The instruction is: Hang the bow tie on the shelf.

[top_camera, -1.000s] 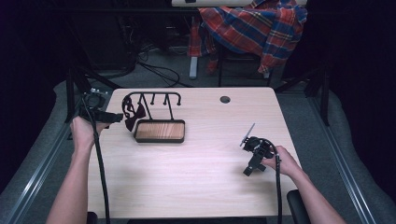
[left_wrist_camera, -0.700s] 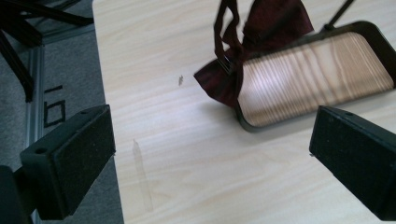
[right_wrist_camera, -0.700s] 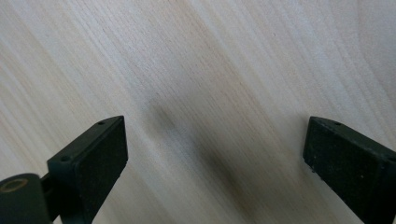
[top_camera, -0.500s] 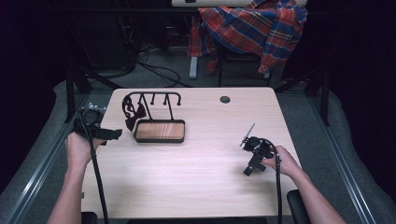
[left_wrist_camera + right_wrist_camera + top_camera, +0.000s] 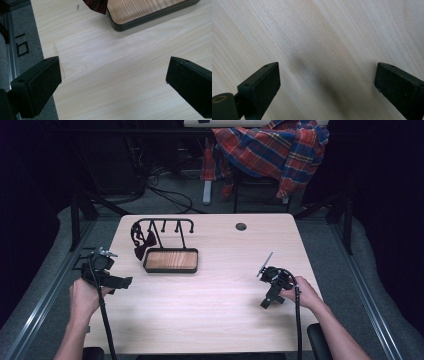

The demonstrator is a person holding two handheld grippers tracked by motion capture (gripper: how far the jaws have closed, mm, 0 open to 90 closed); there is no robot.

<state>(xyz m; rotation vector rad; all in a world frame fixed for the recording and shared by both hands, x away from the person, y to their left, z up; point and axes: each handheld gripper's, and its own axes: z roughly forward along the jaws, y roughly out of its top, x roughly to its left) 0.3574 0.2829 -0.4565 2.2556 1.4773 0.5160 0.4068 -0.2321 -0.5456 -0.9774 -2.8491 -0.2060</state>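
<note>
A black wire rack (image 5: 163,222) with hooks stands over a wood-bottomed tray (image 5: 170,269) at the table's back left. A dark red bow tie (image 5: 141,245) hangs on the rack's left end; its tip (image 5: 96,5) and the tray's corner (image 5: 150,17) show at the top of the left gripper view. My left gripper (image 5: 122,282) (image 5: 113,80) hovers low by the table's left edge, pointing right. Its jaws have just been opening and stand wide with nothing between them. My right gripper (image 5: 266,302) (image 5: 327,82) rests at the right, open over bare wood.
A small round hole (image 5: 241,226) sits near the table's far edge. Behind the table a plaid shirt (image 5: 272,150) drapes over a chair, with cables on the floor. Metal rails (image 5: 45,290) run along the table's left side.
My left hand has drawn back from the rack toward the near left edge and sunk a little. The right hand has stayed put.
</note>
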